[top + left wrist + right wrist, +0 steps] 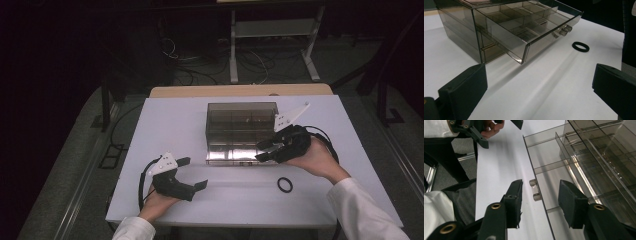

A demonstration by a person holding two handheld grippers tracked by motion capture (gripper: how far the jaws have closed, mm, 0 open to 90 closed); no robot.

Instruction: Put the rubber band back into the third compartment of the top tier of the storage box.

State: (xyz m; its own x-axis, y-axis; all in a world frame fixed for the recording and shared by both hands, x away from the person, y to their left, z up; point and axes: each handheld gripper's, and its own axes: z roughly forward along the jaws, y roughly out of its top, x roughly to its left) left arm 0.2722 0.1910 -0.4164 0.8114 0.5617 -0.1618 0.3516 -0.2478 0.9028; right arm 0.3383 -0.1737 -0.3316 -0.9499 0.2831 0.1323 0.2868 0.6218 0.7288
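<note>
At the front of the smoky clear organiser, its top drawer stands pulled out, and the right gripper has its jaws partly open around the drawer knob without pressing it. Back straight off that knob, then fetch the black ring lying on the counter. The left gripper rests wide open, empty.

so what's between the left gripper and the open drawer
Bare white table: in the left gripper view, nothing lies between the left gripper with its open jaws and the pulled-out drawer. The black ring sits off to the side.
</note>
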